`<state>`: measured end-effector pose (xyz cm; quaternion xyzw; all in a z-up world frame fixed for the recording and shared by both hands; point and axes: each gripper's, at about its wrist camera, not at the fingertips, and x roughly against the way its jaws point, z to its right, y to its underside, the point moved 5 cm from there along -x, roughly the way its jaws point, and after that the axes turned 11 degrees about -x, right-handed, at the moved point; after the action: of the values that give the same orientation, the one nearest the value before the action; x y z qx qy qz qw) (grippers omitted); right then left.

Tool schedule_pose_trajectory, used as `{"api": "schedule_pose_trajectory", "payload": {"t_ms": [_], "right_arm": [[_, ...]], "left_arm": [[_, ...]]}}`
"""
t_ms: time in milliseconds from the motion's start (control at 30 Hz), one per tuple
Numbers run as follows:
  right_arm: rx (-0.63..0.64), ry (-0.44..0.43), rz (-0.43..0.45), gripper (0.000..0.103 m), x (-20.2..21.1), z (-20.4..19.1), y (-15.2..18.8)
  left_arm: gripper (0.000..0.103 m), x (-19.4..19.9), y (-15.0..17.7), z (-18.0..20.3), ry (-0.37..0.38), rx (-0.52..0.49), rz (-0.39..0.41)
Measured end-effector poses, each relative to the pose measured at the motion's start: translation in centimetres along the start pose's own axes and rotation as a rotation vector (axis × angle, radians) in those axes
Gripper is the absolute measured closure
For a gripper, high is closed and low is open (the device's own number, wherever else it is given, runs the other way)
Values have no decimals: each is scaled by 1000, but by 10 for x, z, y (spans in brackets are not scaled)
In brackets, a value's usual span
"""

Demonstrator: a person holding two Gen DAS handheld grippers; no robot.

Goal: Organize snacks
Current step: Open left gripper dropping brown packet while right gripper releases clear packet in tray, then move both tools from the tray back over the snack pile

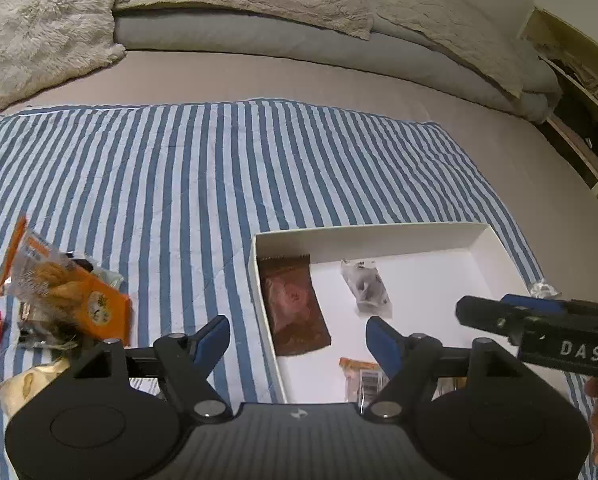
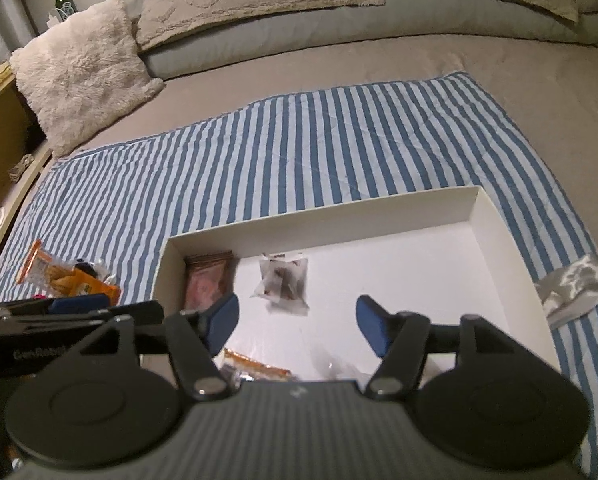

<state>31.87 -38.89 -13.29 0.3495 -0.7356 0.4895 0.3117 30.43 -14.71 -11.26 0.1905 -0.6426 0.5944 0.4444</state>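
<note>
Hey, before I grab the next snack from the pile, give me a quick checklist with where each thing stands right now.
1. Left gripper open, nothing held: ok.
2. Right gripper open, nothing held: ok.
3. White cardboard box has bare floor left: ok.
4. Brown foil packet and clear plastic packet lie inside the box: ok.
5. Orange snack bag reachable atop the pile on the blue striped cloth: ok.
6. Silver wrapper outside the box: not ok.

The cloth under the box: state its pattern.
The cloth has blue and white stripes, clearest in the right wrist view.
</note>
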Motion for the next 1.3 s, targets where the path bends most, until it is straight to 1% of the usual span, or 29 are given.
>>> {"api": "schedule_pose_trajectory", "payload": {"t_ms": [67, 133, 167, 233, 267, 300, 400, 433, 633, 767, 867, 1133, 1300], "right_arm": [[3, 1, 9, 29, 7, 1, 2], [7, 3, 22, 22, 12, 2, 4], [12, 5, 26, 21, 15, 2, 5], [17, 3, 34, 18, 20, 3, 7], [18, 1, 40, 16, 21, 2, 8], [18, 0, 46, 12, 23, 3, 8], [27, 6, 73, 5, 31, 4, 10], [30, 18, 82, 1, 34, 4, 11], [76, 54, 119, 0, 41, 1, 20], [72, 59, 129, 0, 43, 0, 22], [61, 60, 132, 0, 44, -1, 24], [68, 57, 124, 0, 34, -19, 28], [81, 37, 108, 0, 24, -40, 33]], "left_arm": [[19, 5, 3, 0, -6, -5, 0], [13, 10, 6, -1, -17, -10, -1], [12, 12, 7, -2, -20, -12, -1], [5, 17, 10, -3, -29, -13, 1], [3, 19, 11, -4, -33, -14, 3], [0, 21, 13, -5, -36, -17, 5], [0, 27, 16, -8, -46, -19, 11], [0, 30, 17, -9, -48, -19, 15], [0, 45, 19, -17, -73, -19, 53], [0, 53, 20, -21, -74, -31, 58], [0, 60, 22, -27, -90, -38, 69], [0, 74, 31, -58, -128, -12, 72], [0, 82, 39, -80, -153, -2, 64]]}}
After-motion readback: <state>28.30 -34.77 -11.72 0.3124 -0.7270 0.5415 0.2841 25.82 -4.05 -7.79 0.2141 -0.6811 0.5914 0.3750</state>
